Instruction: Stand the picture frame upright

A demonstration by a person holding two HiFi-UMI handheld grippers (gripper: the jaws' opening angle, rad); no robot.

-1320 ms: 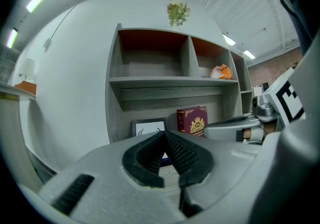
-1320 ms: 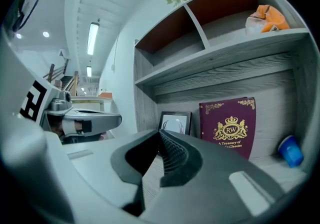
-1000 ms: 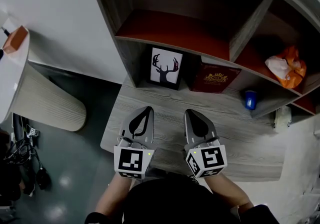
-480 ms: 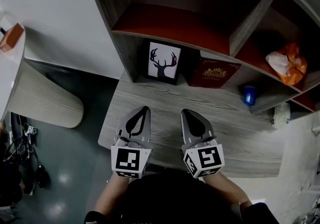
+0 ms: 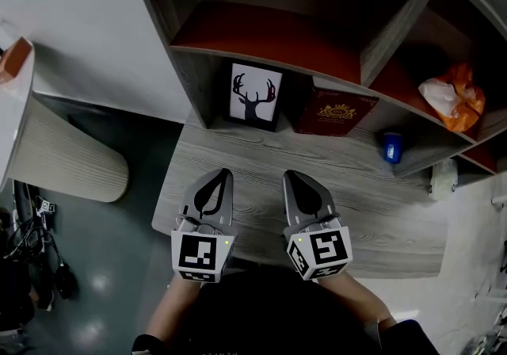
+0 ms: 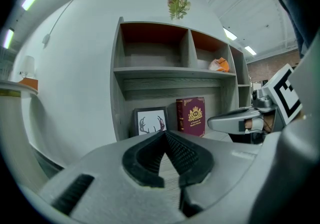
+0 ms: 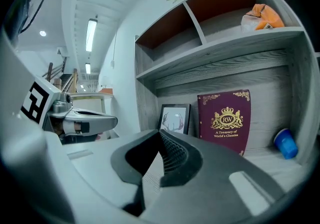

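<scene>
Standing upright at the back of the counter (image 5: 380, 211), the picture frame (image 5: 253, 94) lies ahead, well apart from both; left gripper (image 5: 219, 179), pinched closed and empty like right gripper (image 5: 291, 181), looks slightly nearer

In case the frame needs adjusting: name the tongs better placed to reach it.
Left, narrowly. The frame stands slightly nearer the left tongs; the right tongs point toward the book. Both are shut, empty.
</scene>
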